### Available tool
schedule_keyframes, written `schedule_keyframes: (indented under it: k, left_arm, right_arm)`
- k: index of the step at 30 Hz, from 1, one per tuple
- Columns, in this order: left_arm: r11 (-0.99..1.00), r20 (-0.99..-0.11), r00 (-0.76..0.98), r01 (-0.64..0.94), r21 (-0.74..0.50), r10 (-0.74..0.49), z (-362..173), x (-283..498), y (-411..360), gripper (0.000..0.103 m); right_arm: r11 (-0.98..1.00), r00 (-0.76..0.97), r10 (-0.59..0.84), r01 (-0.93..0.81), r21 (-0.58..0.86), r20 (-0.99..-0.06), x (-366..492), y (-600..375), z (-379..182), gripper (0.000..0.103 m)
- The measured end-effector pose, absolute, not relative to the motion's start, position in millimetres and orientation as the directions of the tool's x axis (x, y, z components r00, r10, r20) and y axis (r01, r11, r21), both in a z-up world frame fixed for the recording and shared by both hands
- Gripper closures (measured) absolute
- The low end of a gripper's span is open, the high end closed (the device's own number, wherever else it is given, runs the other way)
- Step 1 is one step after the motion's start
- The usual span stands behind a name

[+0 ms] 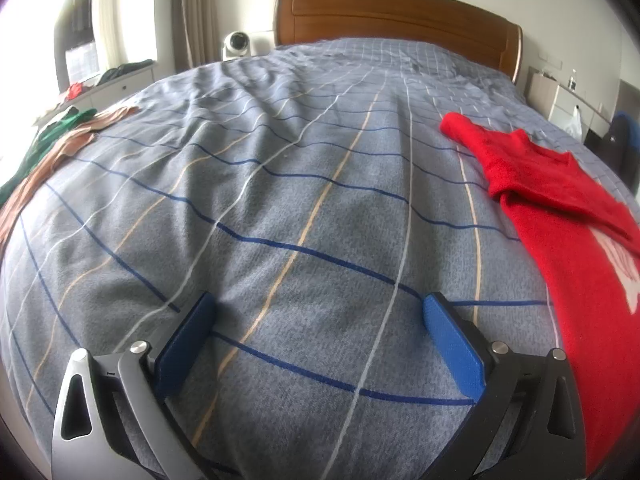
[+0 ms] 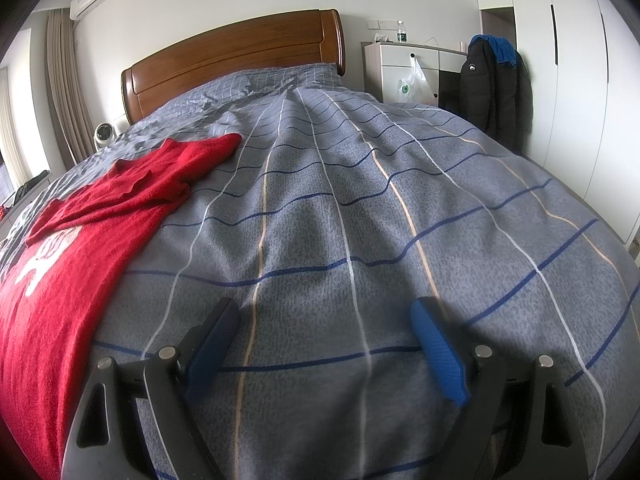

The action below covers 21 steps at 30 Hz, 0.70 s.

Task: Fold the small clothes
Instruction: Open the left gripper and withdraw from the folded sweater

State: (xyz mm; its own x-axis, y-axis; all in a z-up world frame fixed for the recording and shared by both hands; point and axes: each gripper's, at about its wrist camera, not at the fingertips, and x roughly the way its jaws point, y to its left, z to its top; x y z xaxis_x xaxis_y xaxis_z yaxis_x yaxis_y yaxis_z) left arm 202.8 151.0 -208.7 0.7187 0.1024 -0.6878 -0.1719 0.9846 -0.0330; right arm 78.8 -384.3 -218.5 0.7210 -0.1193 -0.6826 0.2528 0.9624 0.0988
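Across the bed's grey checked cover (image 1: pixel 280 200) lies a wide bare stretch, and both sets of tongs hang above it with nothing between their blue pads. On the left tongs (image 1: pixel 316 336) the jaws stand wide apart over bare cloth; on the right tongs (image 2: pixel 324 340) they stand equally wide. Between the two hands lies the red sweater (image 1: pixel 560 216), spread flat with a sleeve folded across its chest (a white print shows partly under that sleeve). In the left wrist view its long edge runs down the right side of the picture, just beside the right finger of the left tongs; in the right wrist view the same garment (image 2: pixel 80 232) fills the lower left, its edge near the left finger of the right tongs. Far off at the cover's left edge sit a green garment (image 1: pixel 60 128) and a tan one (image 1: pixel 80 136), well apart from the sweater. Beyond the cover rises the wooden headboard (image 2: pixel 240 52), and a dark jacket (image 2: pixel 492 88) hangs beside the white wardrobe (image 2: pixel 568 60).
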Motion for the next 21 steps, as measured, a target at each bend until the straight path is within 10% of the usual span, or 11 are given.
schedule_keyframes:
  k: [21]
  left_arm:
    - [0.985, -0.697, 0.708, -0.173, -0.011, 0.116, -207.4, 200.9, 151.3, 0.000]
  right_arm:
    - [0.963, 0.721, -0.120, 0.252, 0.098, -0.683, 79.0, -383.7, -218.2, 0.016]
